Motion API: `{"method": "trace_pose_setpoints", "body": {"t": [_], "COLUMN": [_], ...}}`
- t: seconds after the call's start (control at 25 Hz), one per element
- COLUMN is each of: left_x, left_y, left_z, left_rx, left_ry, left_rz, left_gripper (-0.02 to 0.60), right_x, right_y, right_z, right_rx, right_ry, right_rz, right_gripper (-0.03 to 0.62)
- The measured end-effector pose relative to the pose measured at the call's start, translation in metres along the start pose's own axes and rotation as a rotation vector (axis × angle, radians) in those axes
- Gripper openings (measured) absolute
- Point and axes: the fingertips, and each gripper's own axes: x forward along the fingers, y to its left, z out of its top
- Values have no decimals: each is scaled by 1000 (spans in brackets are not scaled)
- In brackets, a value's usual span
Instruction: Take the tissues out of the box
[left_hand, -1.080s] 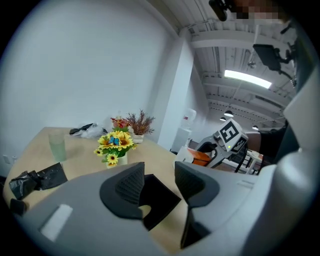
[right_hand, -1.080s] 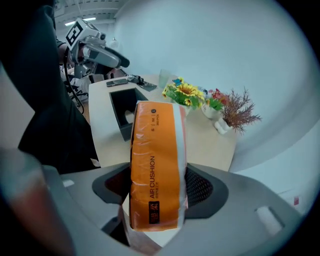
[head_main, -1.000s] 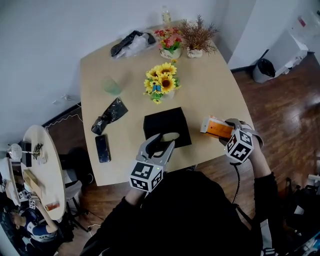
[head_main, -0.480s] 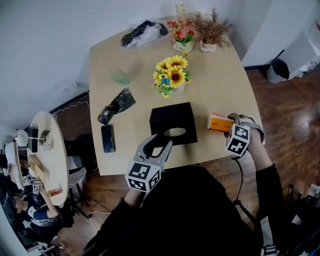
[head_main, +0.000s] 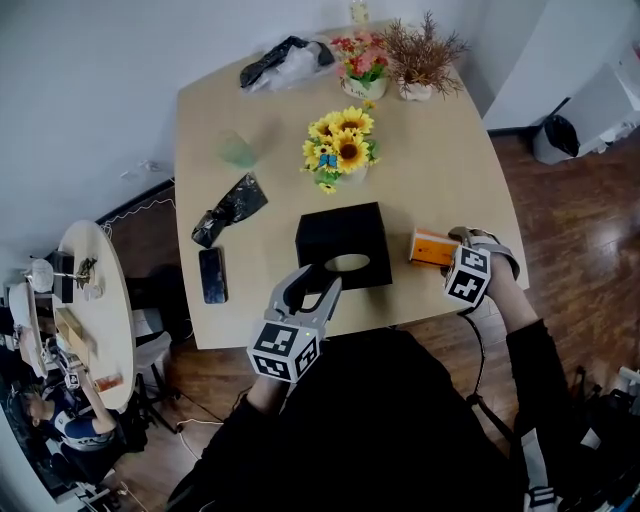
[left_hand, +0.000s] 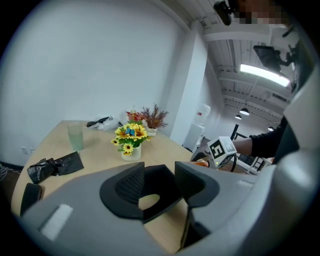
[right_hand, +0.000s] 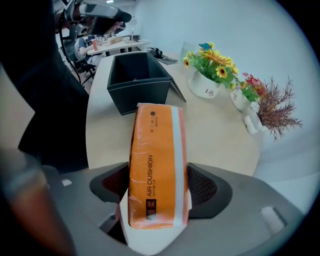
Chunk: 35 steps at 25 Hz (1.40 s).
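The black tissue box (head_main: 340, 235) stands near the table's front edge, its oval slot (head_main: 347, 263) facing up. My left gripper (head_main: 315, 283) hovers open just over the box's near side; in the left gripper view the box (left_hand: 161, 181) shows between the spread jaws of the left gripper (left_hand: 159, 172). An orange tissue pack (head_main: 432, 247) rests on the table to the right of the box. My right gripper (head_main: 460, 245) points steeply down over it. Its jaws have just been opening, and the pack (right_hand: 156, 165) lies between them with the pads barely clear of its sides.
A sunflower vase (head_main: 340, 155) stands behind the box. A phone (head_main: 211, 275), a crumpled black bag (head_main: 228, 210) and a green cup (head_main: 238, 150) lie to the left. Two flower pots (head_main: 362, 70) and a plastic bag (head_main: 285, 62) sit at the far edge.
The right gripper has sunk toward the table with the orange pack, and its jaws stand a little wider. The left gripper has stayed over the box's near side.
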Motion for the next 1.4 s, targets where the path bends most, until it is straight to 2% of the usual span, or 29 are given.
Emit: {"method": "trace_pose_setpoints", "body": {"t": [0.16, 0.32, 0.56, 0.64, 0.8, 1.0, 1.08, 1.24, 1.4], "left_x": [-1, -2, 6, 13, 21, 17, 11, -4, -28], "left_y": [2, 5, -8, -17, -35, -45, -48, -53, -49], "left_z": [0, 0, 2, 3, 7, 23, 32, 44, 52], "left_rx": [-3, 1, 16, 27, 54, 84, 110, 188, 202], "left_ry": [6, 9, 9, 6, -5, -53, -78, -119, -169], "left_rz": [5, 4, -31, -52, -84, -68, -59, -66, -81], "left_gripper": [173, 173, 173, 173, 173, 172, 170, 169, 169], "right_x": [11, -2, -66, -94, -153, -207, -215, -224, -241], "right_y": [7, 0, -21, -27, -31, -26, -19, -7, 3], "right_z": [-2, 0, 6, 6, 7, 1, 1, 9, 15], "right_rx": [35, 104, 367, 456, 620, 889, 952, 952, 1018], "right_ry": [-15, -74, -333, -459, -724, -997, -1057, -1095, -1133], "right_rz": [15, -7, -89, -139, -239, -281, -291, -374, -465], "right_gripper": [429, 443, 434, 392, 249, 20, 1, 0, 0]}}
